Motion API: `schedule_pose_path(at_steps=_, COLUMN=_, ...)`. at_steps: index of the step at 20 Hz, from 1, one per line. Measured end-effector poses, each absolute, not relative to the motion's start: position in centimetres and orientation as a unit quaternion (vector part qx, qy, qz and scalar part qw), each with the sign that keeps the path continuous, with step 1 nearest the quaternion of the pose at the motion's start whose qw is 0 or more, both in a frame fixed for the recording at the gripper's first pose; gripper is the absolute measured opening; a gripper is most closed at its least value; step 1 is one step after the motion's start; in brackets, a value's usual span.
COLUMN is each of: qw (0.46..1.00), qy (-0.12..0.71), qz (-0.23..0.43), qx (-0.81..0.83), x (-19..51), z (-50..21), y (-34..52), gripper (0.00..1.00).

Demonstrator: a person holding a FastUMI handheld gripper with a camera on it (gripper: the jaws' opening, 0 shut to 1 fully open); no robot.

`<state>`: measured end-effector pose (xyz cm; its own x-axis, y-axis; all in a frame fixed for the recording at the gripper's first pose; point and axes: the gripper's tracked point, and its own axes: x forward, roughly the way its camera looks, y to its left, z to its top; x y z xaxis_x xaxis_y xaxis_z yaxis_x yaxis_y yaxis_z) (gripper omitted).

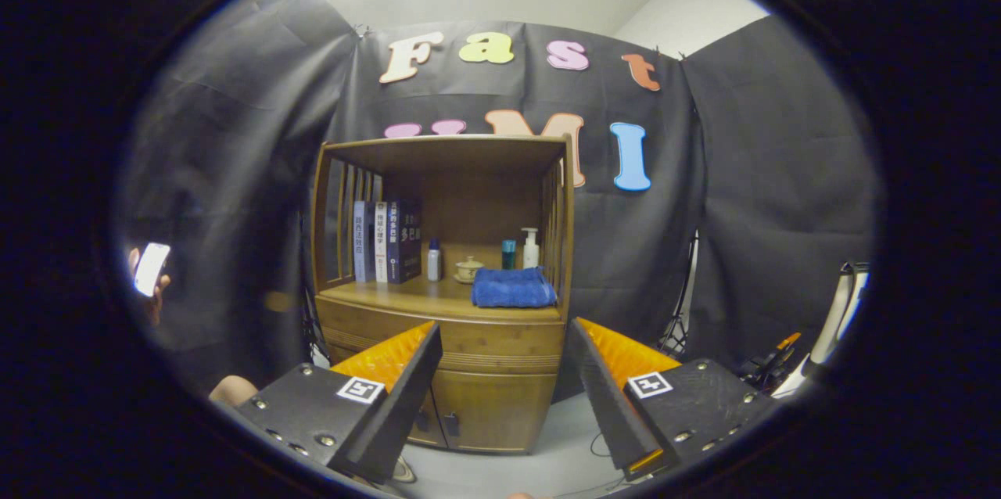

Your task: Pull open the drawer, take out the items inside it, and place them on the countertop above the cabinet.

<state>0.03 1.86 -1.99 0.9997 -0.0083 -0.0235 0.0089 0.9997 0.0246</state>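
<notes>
The gripper (500, 385) hangs in the air with its fingers spread wide apart, holding nothing. Beyond them stands a wooden cabinet (442, 374) on the floor, well apart from the fingertips. Its drawer (500, 341) sits closed under the countertop (422, 297), seen in the gap between the fingers. Below the drawer are two closed doors. On the countertop, a folded blue towel (512, 288) lies near the front right. Behind it stand a teal bottle (509, 253) and a white pump bottle (531, 248). A small teapot (468, 269) sits in the middle, a white bottle (433, 260) just left of it, and a row of books (387, 241) stands at the far left. At the far left of the scene, a hand holds a lit phone (150, 268).
</notes>
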Motion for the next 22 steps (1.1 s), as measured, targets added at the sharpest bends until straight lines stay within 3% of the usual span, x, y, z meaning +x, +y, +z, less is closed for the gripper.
schedule_pose_path(at_steps=11, qw=0.997, qy=0.044, qz=0.064, qx=-0.003, x=9.7, z=-7.9, y=11.2, gripper=0.98)
schedule_pose_path(at_steps=22, qw=0.993, qy=0.111, qz=0.047, qx=0.012, x=21.2, z=-18.2, y=18.1, gripper=0.98)
